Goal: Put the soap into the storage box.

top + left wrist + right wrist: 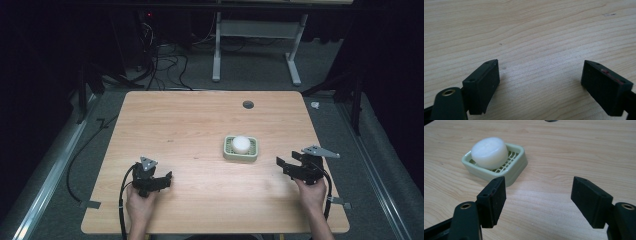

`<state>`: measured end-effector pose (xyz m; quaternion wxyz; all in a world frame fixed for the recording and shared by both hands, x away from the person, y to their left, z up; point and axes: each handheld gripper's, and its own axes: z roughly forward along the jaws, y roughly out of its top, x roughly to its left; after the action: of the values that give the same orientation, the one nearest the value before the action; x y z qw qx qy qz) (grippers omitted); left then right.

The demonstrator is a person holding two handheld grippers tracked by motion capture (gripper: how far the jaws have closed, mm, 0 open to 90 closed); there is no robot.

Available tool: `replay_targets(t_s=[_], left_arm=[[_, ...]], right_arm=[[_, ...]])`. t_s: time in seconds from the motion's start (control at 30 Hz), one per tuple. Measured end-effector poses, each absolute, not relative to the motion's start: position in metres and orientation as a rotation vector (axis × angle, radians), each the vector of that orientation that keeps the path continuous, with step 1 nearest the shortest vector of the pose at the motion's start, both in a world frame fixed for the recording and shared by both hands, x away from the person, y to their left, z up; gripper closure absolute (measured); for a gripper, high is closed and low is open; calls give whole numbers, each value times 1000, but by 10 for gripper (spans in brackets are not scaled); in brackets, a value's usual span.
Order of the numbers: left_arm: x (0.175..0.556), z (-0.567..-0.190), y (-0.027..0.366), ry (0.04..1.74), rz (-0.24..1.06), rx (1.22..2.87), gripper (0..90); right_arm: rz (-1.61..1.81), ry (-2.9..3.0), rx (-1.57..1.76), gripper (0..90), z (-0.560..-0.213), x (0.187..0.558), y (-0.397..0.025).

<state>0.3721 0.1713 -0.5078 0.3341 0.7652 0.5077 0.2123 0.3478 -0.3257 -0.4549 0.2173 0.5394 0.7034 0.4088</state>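
Soap (pixel 241 144) in dish (pixel 228 154), well apart from both grippers.

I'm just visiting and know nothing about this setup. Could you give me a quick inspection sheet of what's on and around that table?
Surface: wooden table, with a dark round hole near the far edge.
Job's things: white round soap in a pale green dish.
Clutter: nothing seen.
Grippers: left gripper and right gripper both open, holding nothing.
Cables: one trails from each gripper; more cables on the floor.
Surroundings: grey carpet, white desk frame, dark room.
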Motion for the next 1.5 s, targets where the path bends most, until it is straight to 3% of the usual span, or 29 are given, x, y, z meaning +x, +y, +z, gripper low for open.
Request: replay_targets(t_s=[1.5], left_arm=[[372, -508, 171, 1325, 554, 1998, 159]], right_arm=[[901, 2069, 1490, 280, -498, 356, -298]])
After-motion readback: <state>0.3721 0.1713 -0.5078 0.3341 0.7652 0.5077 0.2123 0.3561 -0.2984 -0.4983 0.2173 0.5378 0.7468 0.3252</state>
